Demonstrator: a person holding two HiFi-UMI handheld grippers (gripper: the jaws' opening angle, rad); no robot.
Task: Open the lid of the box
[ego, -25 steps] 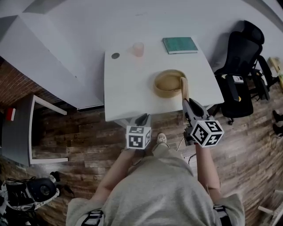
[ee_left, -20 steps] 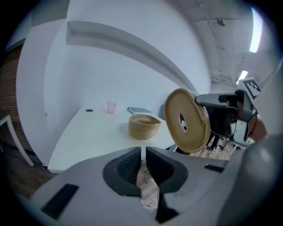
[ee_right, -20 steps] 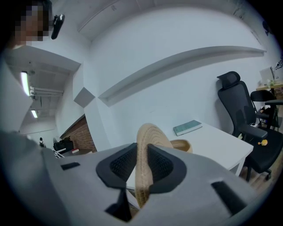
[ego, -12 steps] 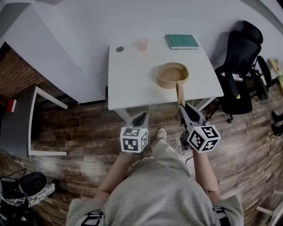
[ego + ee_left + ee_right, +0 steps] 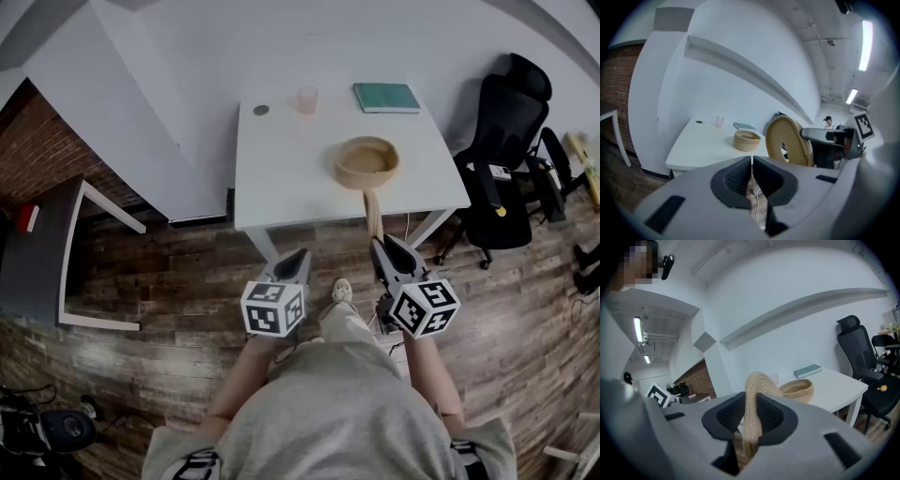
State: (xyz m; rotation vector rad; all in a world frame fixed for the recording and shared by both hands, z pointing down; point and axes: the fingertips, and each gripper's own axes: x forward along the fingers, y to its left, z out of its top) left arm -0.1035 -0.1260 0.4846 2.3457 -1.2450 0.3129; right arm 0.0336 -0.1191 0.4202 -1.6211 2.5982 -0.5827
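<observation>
The lid point(image 5: 373, 211) is standing on edge in the air, just off the near side of the bench point(image 5: 281, 178) — its length is running from the right gripper point(image 5: 382, 246) toward the open box point(image 5: 367, 161) on the bench. The right jaws are clamping its rim, partly apart. The left gripper point(image 5: 298, 259) is hanging alongside — jaws together, holding nothing.

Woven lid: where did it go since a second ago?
The round woven straw lid, clamped on edge in the right gripper, has been carried off the white table toward the person, out over the wooden floor. Both grippers drew back. The left gripper is shut and empty. The round woven box, pink cup and green book stayed put.
</observation>
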